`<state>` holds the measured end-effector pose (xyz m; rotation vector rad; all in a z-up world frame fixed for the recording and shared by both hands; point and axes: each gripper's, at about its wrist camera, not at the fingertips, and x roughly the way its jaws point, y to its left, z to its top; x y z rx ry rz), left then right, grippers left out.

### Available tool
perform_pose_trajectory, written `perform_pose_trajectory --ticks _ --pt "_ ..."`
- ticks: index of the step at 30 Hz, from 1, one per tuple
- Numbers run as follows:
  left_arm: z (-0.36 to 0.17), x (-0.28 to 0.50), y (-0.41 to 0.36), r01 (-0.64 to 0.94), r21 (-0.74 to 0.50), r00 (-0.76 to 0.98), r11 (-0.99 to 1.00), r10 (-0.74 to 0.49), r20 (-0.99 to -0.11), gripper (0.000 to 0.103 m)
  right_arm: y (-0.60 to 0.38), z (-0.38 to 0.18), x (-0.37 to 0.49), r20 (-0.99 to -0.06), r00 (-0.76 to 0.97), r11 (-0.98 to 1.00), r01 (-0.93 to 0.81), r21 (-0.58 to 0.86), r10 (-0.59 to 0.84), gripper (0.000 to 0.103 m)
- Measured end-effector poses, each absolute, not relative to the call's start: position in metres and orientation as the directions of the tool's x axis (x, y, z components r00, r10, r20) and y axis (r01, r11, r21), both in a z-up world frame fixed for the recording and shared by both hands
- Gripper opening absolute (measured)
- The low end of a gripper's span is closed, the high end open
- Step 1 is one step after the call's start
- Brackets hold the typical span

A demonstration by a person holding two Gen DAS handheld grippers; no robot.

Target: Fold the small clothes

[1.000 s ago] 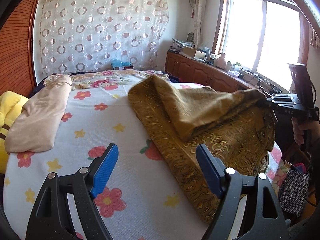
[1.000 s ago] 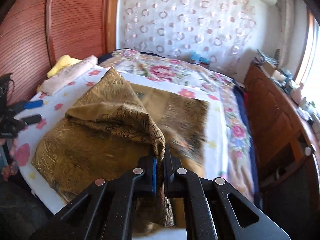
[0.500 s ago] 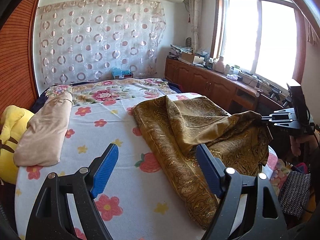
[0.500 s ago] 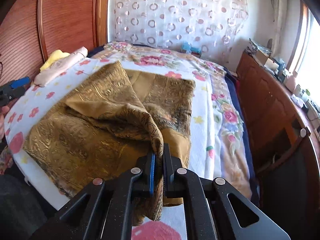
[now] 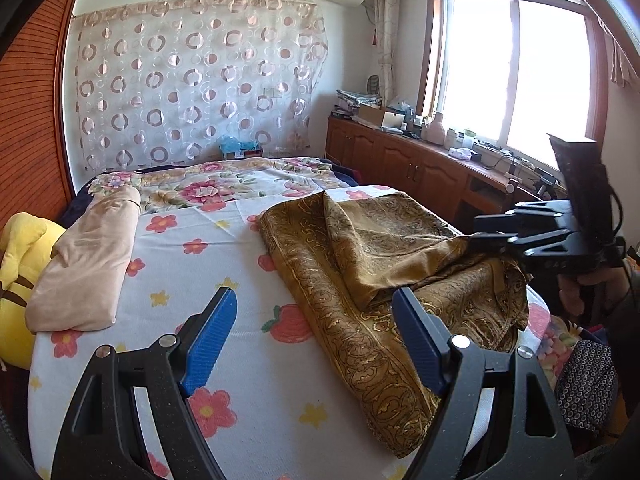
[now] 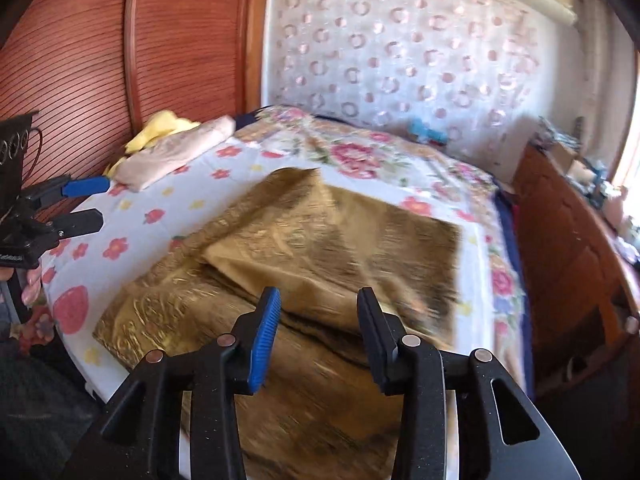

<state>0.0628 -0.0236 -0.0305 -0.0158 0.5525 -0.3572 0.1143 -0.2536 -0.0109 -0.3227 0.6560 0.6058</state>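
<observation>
A golden-brown patterned cloth (image 5: pixel 384 280) lies on the flowered bed sheet (image 5: pixel 192 264), one flap folded back over itself. It also shows in the right wrist view (image 6: pixel 320 248), blurred. My left gripper (image 5: pixel 312 336) is open and empty above the sheet, left of the cloth's near edge. My right gripper (image 6: pixel 316 320) is open and empty just above the cloth's near edge. The right gripper also shows in the left wrist view (image 5: pixel 480 236) at the cloth's right end. The left gripper shows in the right wrist view (image 6: pixel 84 204) at the far left.
A folded beige garment (image 5: pixel 88 264) lies at the bed's left side next to a yellow plush toy (image 5: pixel 16 264). A wooden cabinet (image 5: pixel 424 168) with clutter runs under the window on the right. A wooden headboard panel (image 6: pixel 80 80) stands on the left.
My right gripper has opened and let go of the cloth's corner, and the flap now rests lower on the bed. The left gripper stayed open and drew back a little.
</observation>
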Motion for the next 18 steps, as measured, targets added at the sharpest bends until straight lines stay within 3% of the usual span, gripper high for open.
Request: perform_pose_trajectory --ticks 11,18 --pt "-0.039 0.06 -0.016 0.312 -0.13 0.786 0.941 -0.333 -0.521 0.081 -0.172 -0.05 0.139 -0.737 0.482 0.654 -0.753 -0.072 0.474 0.042" --pt "-0.04 0.059 -0.016 0.318 -0.137 0.78 0.938 -0.341 -0.525 0.081 -0.16 -0.07 0.158 -0.792 0.447 0.606 -0.786 -0.125 0.417 0.042"
